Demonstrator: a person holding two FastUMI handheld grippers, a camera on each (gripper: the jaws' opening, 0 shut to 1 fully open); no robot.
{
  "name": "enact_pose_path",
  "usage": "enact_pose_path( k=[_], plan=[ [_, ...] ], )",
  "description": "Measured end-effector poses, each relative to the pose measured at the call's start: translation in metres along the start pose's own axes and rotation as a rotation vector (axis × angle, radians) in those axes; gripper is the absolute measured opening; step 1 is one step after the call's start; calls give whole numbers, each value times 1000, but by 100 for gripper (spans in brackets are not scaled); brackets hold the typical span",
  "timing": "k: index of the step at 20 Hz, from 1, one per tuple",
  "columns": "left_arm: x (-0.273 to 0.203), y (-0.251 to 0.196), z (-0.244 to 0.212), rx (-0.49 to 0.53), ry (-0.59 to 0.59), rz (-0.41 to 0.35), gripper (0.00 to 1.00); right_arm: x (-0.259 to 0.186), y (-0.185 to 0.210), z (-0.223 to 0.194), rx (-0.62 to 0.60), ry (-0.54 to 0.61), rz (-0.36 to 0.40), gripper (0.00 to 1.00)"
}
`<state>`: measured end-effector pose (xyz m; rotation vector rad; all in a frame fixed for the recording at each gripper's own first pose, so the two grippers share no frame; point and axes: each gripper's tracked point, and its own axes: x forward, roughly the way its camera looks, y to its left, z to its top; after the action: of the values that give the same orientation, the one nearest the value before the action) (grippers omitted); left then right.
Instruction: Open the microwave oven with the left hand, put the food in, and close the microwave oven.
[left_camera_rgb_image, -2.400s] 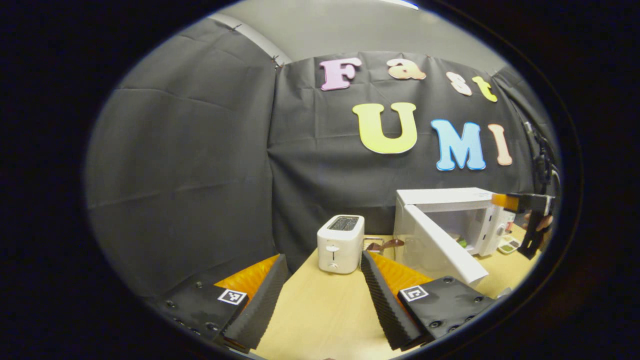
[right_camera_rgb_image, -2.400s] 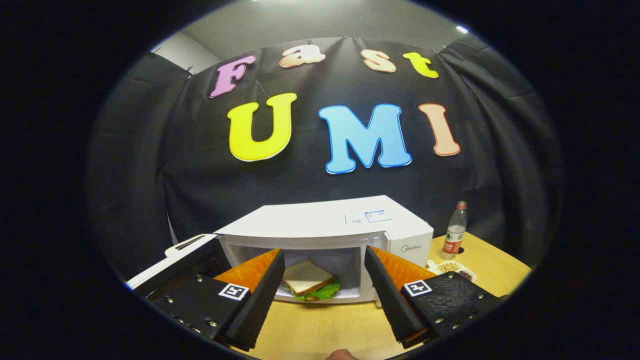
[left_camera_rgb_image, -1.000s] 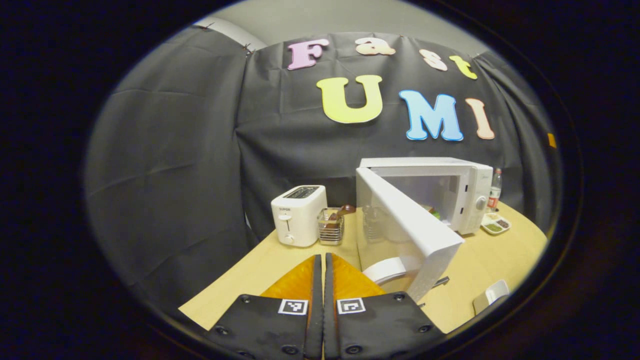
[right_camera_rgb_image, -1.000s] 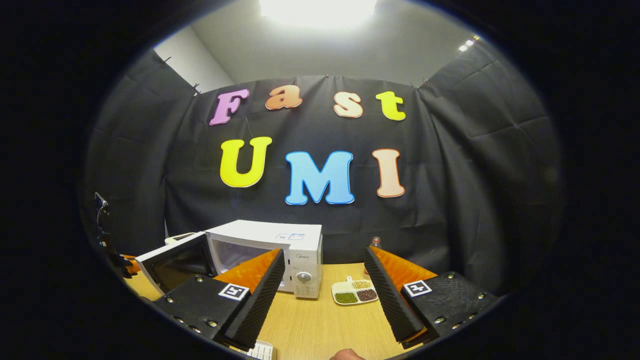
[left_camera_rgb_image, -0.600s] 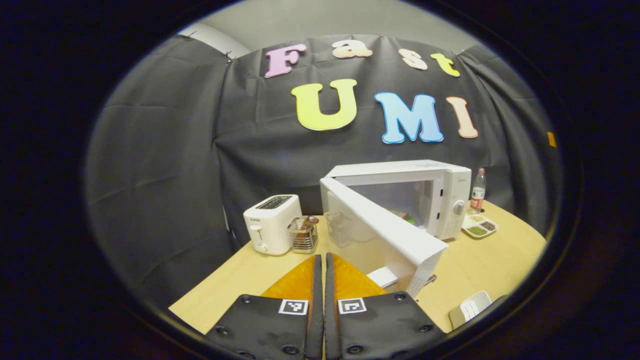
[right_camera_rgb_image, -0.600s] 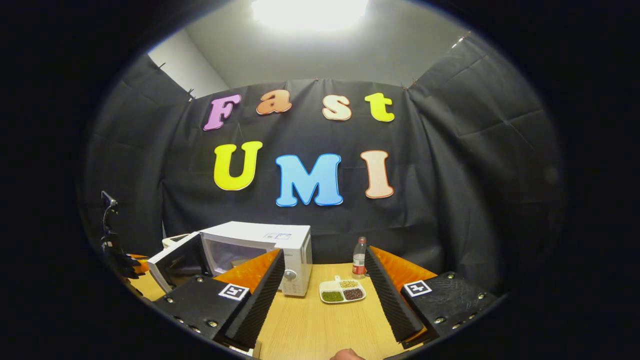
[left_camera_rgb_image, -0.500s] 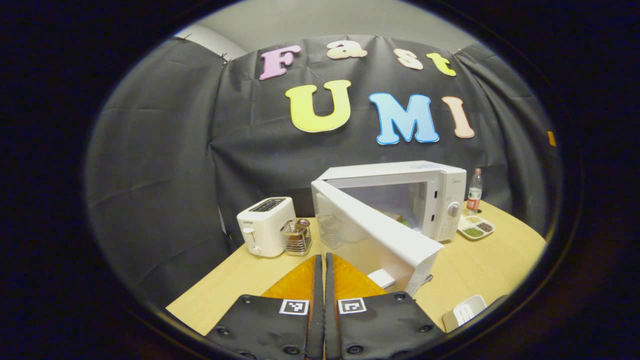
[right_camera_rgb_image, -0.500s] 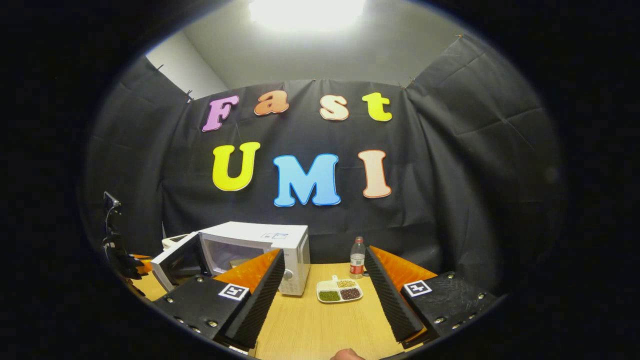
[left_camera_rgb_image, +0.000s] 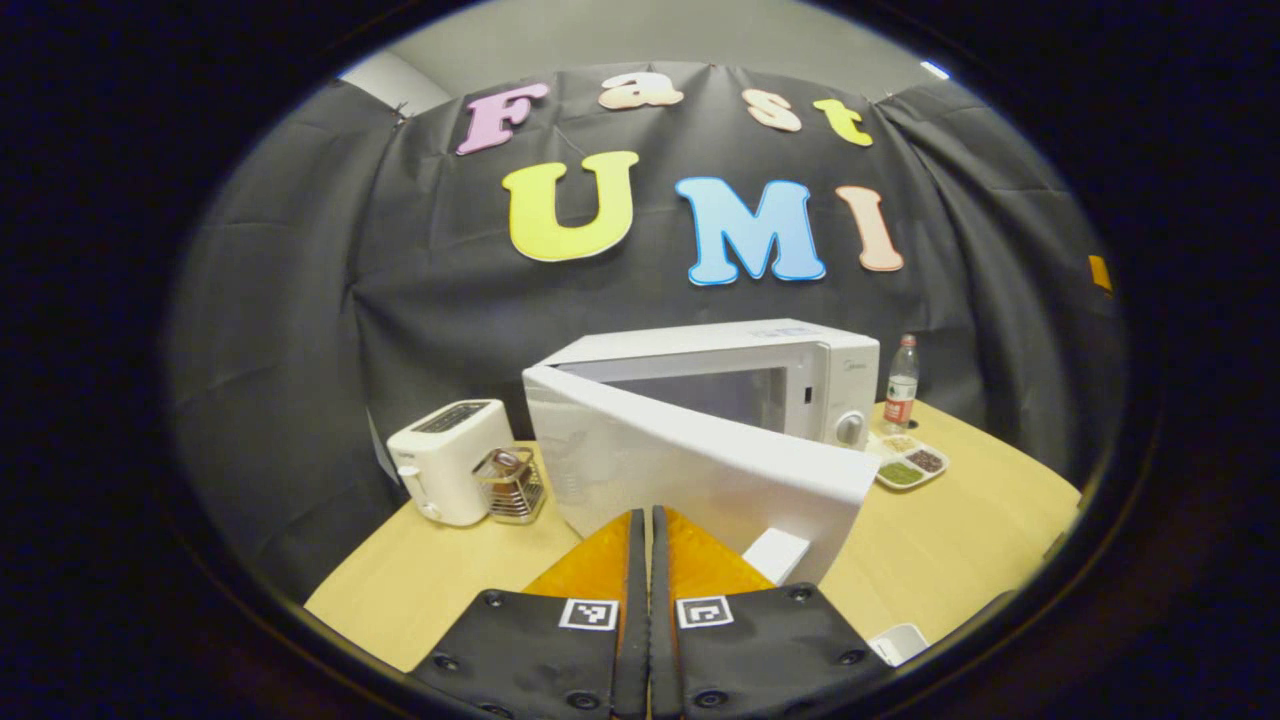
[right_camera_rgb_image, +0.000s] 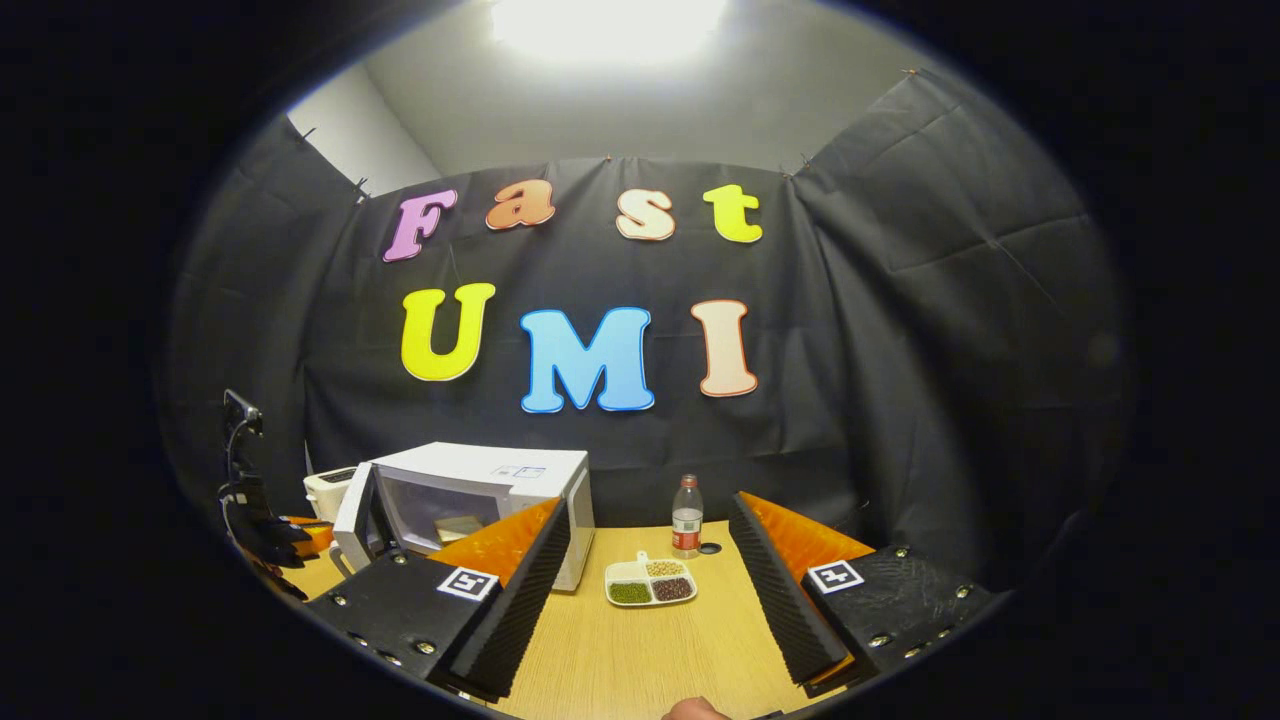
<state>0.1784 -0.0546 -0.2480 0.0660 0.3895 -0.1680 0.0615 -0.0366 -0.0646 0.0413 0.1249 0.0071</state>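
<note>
The microwave oven (left_camera_rgb_image: 790, 375) stands on the counter (left_camera_rgb_image: 960, 540), its door (left_camera_rgb_image: 690, 470) half open. The closed left gripper (left_camera_rgb_image: 641, 530) is just before this stiff, light-swinging door; push near the free edge. The right gripper (right_camera_rgb_image: 650, 590) is open. The food (right_camera_rgb_image: 458, 528), probably a sandwich, lies inside.

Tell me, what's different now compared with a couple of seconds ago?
The microwave door has swung partway shut, with the left gripper, which closed its fingers since the first picture, right behind it. The right gripper has backed away from the microwave, fingers open as before. The sandwich stays inside, and the toaster, bottle and snack dish haven't moved on the table.
</note>
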Motion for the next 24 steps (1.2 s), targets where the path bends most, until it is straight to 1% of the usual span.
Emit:
enact_pose_path(
  k=[2,3,4,5,6,8,9,10,11,16,23,24],
  plan=[
    [13,-15,-6,-18,13,-43,7,7,-4,1,-26,-6,-30,96],
    [17,-22,-8,-21,20,-64,7,9,-3,1,-20,-1,-39,96],
    [23,-26,-10,-20,26,-83,12,11,0,3,-8,1,-45,96],
    [29,-32,-11,-19,31,-103,12,13,1,6,-2,-4,-55,96],
    [33,-38,-11,-15,34,-122,7,15,1,9,-7,-9,-66,96],
    [46,-45,-11,-4,37,-148,7,18,2,9,-32,-9,-82,96],
    [51,-48,-9,-3,36,-168,12,19,4,8,-39,-8,-87,96],
    [56,-52,-6,-5,36,-187,8,21,4,7,-42,-7,-99,96],
    [61,-56,-4,-4,36,-203,8,23,3,6,-42,-1,-109,96],
    [92,-71,7,17,21,-256,8,28,0,2,-33,10,-161,96],
    [134,-88,27,29,-5,-299,8,29,-9,-7,-33,33,-229,96],
    [140,-91,30,30,-10,-305,12,29,-10,-7,-31,34,-235,96]
  ],
)
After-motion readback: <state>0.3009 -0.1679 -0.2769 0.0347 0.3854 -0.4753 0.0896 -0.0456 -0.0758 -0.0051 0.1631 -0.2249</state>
